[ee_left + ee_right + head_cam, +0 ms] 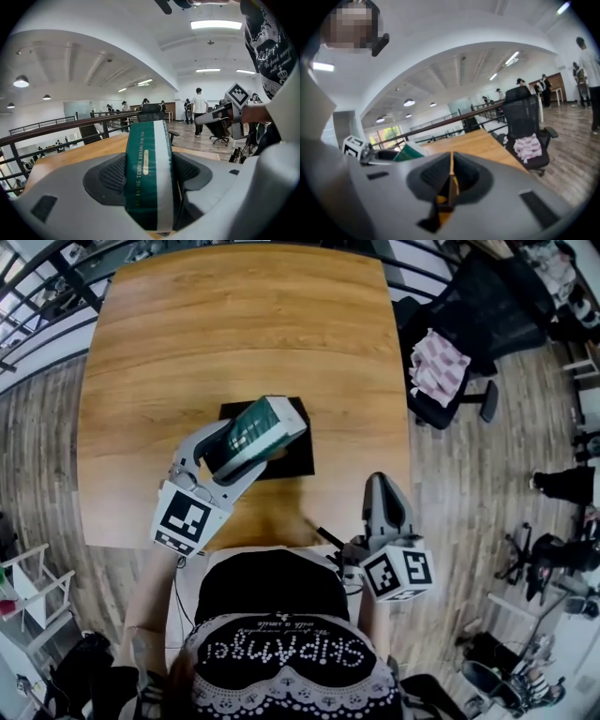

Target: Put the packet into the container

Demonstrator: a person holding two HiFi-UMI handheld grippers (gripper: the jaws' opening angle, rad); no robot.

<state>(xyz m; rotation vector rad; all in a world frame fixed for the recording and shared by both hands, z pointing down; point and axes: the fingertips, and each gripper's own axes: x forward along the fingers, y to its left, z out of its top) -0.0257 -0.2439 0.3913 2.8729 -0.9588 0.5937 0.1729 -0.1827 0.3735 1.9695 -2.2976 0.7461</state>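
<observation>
Left tool (239,452) gripped a green and white packet (263,430), jaws clamped on its two broad sides, seen clearly in the left gripper view. Packet was tilted and held over the near left part of a black container (300,461); could not tell if it touched the container. Gold print ran along the packet's green face. Container sat flat on the wooden worktop (234,334), about midway between the left and right edges and closer to the near edge than the far one. Right tool (380,484) was closed, jaws pressed together with nothing between them, per the right gripper view. It hung over the worktop's near edge close to the near right corner, well apart from the container and the packet. A black office chair (487,306) stood off the worktop's right edge with a pink and white cloth (438,364) on its seat
</observation>
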